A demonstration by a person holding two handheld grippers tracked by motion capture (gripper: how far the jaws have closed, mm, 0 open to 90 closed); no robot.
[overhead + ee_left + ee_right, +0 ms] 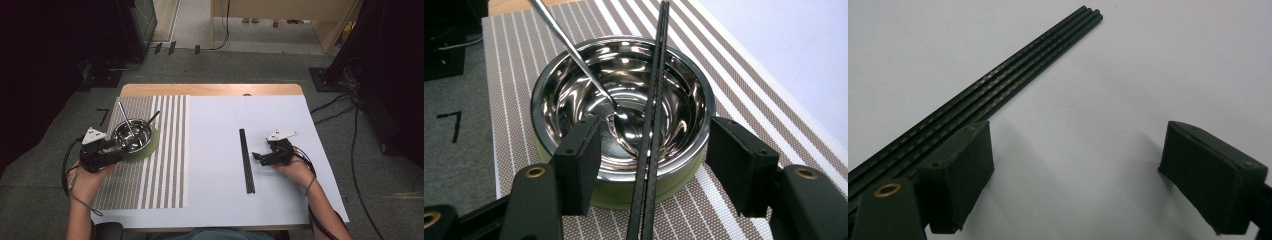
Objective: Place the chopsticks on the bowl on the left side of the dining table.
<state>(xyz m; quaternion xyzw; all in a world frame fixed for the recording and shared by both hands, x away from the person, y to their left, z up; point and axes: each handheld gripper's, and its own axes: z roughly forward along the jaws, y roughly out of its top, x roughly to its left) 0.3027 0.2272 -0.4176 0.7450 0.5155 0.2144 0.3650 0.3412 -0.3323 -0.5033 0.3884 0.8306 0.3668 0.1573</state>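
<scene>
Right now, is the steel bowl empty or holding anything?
Not empty. The bowl holds a metal spoon leaning on its rim, and black chopsticks lie across it. No food visible.

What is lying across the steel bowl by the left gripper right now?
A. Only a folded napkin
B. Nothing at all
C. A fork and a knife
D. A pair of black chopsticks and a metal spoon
D: in the left gripper view, the black chopsticks lie across the steel bowl and the metal spoon rests with its head inside the bowl.
</scene>
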